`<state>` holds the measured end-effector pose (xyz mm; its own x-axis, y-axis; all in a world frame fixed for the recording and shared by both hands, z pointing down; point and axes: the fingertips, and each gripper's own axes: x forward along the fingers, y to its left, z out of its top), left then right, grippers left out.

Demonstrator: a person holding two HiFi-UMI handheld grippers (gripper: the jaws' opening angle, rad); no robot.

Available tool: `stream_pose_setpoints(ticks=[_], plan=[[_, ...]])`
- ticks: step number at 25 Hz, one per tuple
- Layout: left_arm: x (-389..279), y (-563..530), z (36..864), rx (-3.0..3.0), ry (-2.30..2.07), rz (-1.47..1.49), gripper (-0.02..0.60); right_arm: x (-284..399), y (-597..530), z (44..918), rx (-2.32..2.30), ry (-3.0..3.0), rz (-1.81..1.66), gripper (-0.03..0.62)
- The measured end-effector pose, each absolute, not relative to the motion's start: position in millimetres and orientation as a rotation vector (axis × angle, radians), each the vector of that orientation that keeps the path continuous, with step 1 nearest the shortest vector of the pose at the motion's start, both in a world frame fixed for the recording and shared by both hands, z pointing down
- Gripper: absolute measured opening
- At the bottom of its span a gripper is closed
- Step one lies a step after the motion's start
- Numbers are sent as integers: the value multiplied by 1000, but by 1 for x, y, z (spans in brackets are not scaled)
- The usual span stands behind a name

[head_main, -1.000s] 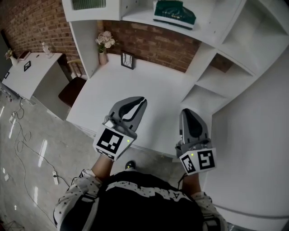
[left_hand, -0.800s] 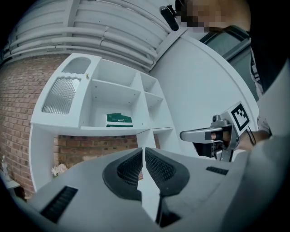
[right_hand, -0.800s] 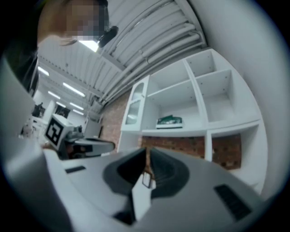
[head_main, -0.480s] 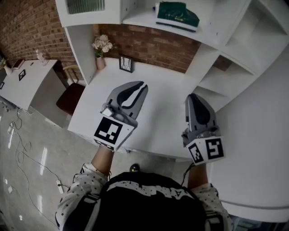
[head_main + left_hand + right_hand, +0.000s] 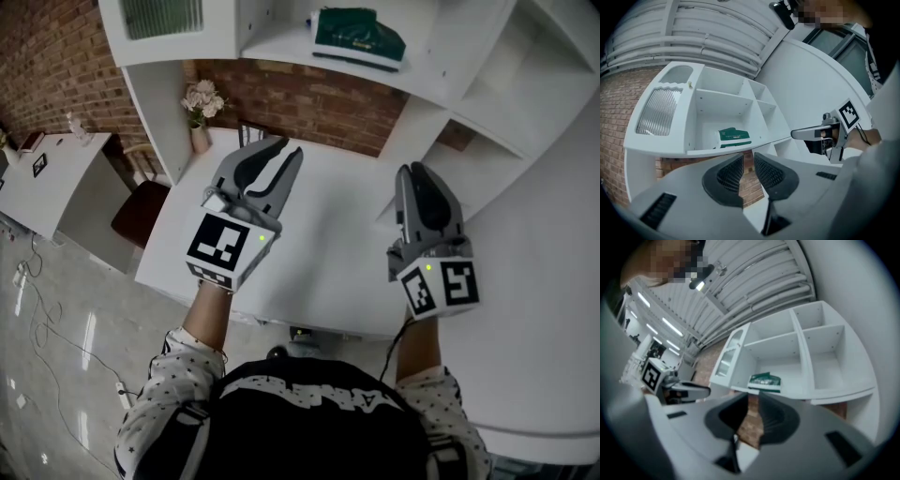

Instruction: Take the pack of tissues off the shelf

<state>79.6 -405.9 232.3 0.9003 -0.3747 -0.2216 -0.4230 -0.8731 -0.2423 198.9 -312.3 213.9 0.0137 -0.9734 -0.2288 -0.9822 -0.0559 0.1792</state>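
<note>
Now the left gripper [image 5: 278, 150] and right gripper [image 5: 418, 171] are lifting toward the white shelf unit [image 5: 281, 39], their empty jaws just parting. The dark-green soft tissue pack [image 5: 359, 36] lies ungrasped.

I'm standing at a white desk [image 5: 337, 225] in what looks like a home study corner. A red brick wall [image 5: 319, 94] runs behind the desk. Above it rises a white shelf unit [image 5: 441, 66] with open compartments and one ribbed-glass door [image 5: 161, 16]. A vase of pale flowers [image 5: 199, 105] stands at the desk's back left corner. A chair with a dark red seat [image 5: 141, 208] sits just left of the desk, and a second white table [image 5: 47, 173] stands further left. Below the desk, the glossy tiled floor [image 5: 56, 375] carries loose cables [image 5: 42, 323] and a power strip [image 5: 120, 398]. High above the desk is a slatted white ceiling [image 5: 708, 37] with strip lights [image 5: 670, 326].
</note>
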Motion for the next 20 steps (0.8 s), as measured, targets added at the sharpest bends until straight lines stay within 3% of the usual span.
stream_pose_setpoints(ticks=[20], plan=[[123,-480,185,-2672,723,172,147,255,-386,165,-2218,2230,601,133]])
